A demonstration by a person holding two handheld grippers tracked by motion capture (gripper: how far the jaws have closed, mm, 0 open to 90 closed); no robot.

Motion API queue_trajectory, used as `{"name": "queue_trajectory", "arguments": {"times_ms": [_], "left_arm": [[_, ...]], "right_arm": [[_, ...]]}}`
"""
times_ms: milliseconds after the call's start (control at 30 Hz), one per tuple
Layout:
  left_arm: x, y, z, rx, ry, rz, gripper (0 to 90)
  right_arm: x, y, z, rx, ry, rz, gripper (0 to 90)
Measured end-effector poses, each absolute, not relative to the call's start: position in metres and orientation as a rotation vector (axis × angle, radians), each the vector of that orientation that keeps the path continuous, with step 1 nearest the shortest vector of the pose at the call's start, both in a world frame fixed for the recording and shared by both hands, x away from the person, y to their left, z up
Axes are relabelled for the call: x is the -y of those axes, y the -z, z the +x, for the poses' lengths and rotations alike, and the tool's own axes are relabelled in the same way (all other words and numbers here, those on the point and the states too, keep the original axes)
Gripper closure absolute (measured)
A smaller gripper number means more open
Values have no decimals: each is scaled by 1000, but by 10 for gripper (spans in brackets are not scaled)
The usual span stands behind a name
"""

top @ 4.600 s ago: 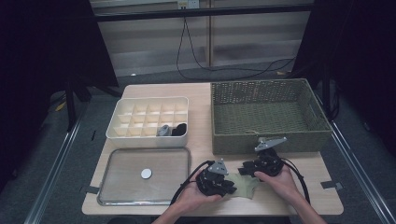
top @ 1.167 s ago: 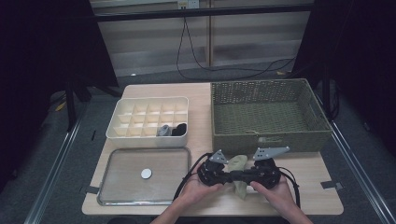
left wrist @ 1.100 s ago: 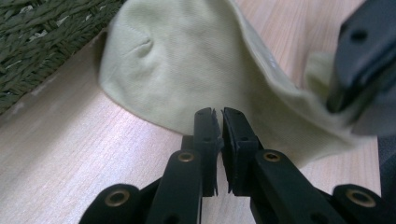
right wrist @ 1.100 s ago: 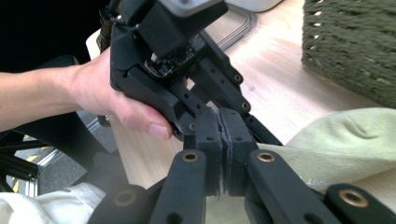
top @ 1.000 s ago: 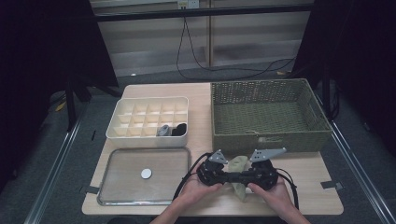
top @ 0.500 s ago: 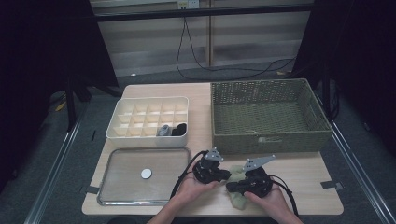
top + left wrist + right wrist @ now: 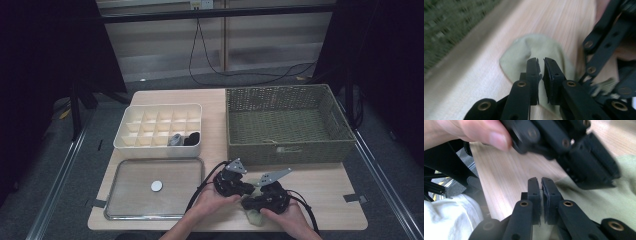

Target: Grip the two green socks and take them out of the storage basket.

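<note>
Pale green soft cloth [image 7: 541,47] lies crumpled near the woven basket [image 7: 287,150]; left gripper [image 7: 540,61] and right gripper [image 7: 540,180] both pinch it tight.

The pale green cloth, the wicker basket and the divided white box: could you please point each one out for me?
pale green cloth [image 7: 524,50], left gripper view, on its bare upper fold.
wicker basket [image 7: 285,149], high view, on its front wall.
divided white box [image 7: 155,146], high view, on its front rim.

Light wood worktop [image 7: 320,187] on grey carpet floor [image 7: 70,175], dark surroundings both sides, pale panelled wall [image 7: 270,35] behind, black cable [image 7: 210,55] hanging down it, metal rails along floor
</note>
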State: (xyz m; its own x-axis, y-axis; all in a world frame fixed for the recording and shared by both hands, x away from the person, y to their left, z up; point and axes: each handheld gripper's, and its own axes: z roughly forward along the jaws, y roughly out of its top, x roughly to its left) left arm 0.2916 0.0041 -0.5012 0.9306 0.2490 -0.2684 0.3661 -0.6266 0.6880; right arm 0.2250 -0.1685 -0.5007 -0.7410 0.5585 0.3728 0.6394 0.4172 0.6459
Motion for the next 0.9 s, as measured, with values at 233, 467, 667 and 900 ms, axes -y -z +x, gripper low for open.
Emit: {"name": "queue_trajectory", "arguments": {"times_ms": [233, 467, 667, 900], "left_arm": [[-7, 500, 290, -424, 139, 2298, 858], [-13, 498, 282, -447, 125, 2315, 867], [-15, 499, 279, -427, 163, 2311, 865], [-16, 499, 280, -431, 180, 2302, 867]], "right_arm": [[181, 497, 220, 2613, 1191, -1101, 822], [203, 494, 215, 2654, 1174, -1194, 801], [213, 492, 218, 2637, 1184, -1253, 750], [223, 477, 224, 2578, 1314, -1293, 704]]}}
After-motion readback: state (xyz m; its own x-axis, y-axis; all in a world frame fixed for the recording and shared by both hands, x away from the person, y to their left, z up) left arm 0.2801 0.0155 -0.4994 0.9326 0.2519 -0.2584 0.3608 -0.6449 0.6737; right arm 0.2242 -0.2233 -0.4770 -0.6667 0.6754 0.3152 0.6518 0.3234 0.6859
